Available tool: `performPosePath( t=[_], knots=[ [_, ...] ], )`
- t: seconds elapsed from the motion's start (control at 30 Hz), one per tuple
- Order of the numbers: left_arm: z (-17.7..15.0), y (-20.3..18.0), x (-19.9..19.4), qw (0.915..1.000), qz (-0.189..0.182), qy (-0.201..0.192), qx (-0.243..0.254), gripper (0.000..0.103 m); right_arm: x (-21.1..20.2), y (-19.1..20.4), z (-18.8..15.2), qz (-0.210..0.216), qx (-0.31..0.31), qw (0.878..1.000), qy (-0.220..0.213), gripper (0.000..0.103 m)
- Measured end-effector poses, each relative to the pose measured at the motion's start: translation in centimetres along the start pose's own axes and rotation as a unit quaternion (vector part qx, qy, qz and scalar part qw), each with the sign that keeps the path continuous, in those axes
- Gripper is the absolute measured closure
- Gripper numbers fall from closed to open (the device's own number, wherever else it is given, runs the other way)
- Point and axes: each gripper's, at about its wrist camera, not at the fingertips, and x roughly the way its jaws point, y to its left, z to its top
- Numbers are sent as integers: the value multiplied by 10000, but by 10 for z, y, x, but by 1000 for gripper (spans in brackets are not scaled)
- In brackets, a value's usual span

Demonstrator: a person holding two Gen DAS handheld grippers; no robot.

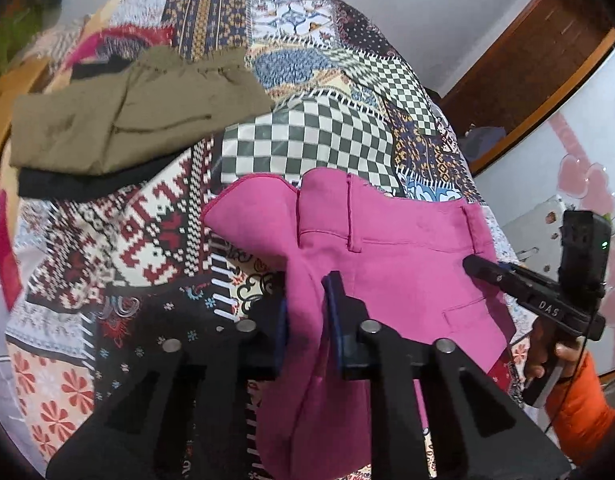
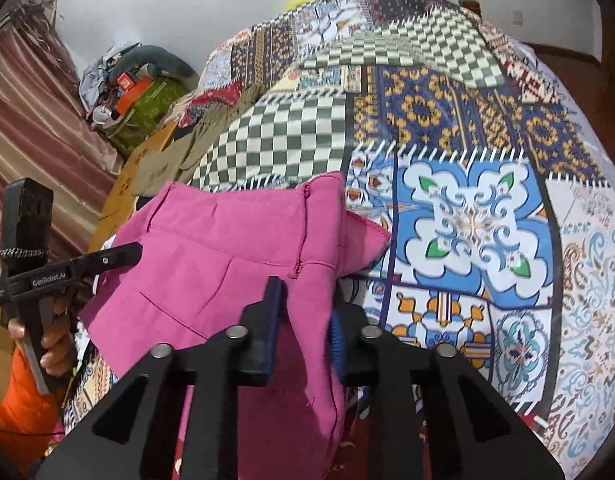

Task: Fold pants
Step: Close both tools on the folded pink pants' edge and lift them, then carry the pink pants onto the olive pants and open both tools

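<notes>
The pink pants (image 1: 395, 264) lie bunched on the patchwork bedspread (image 1: 299, 140), waistband and belt loops facing away. My left gripper (image 1: 305, 312) is shut on a fold of the pink cloth at its left side. My right gripper (image 2: 303, 312) is shut on the pants (image 2: 227, 248) at the other side, with cloth hanging down between the fingers. The right gripper also shows in the left wrist view (image 1: 479, 268) touching the waistband's right end. The left gripper shows in the right wrist view (image 2: 123, 256) at the pants' left edge.
Folded olive pants (image 1: 135, 120) lie on a dark garment (image 1: 87, 180) at the far left of the bed. A wooden bed frame (image 1: 527, 60) and a white panel stand at the right. Clutter and a curtain (image 2: 35, 120) stand beyond the bed's left edge.
</notes>
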Motion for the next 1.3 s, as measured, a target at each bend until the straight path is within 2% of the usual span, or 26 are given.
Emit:
performPosePath(
  t=[0.07,0.37,0.53,0.77,1.03,1.17,1.3],
  knots=[
    [1,-6,-9,9996,187,-161,137,91,-2,4,4,-50,-80,9999,-84,89],
    [16,-5,-50,9945,596,-760,409,93,-18,38,32,-60,-564,9970,-532,91],
    [33,12,-79,9890,803,-1180,387,93,-24,67,56,-19,-880,9929,-799,91],
    [65,50,-105,9831,1086,-1459,218,93,-10,110,95,103,-1154,9873,-1090,91],
    [93,106,-110,9764,1468,-1586,16,93,33,153,134,185,-1408,9833,-1134,91],
    [108,144,-93,9767,1548,-1465,-255,93,57,170,148,82,-1629,9793,-1197,91],
    [120,171,-74,9749,1718,-1338,-460,93,96,180,162,20,-1683,9799,-1069,91]
  ],
)
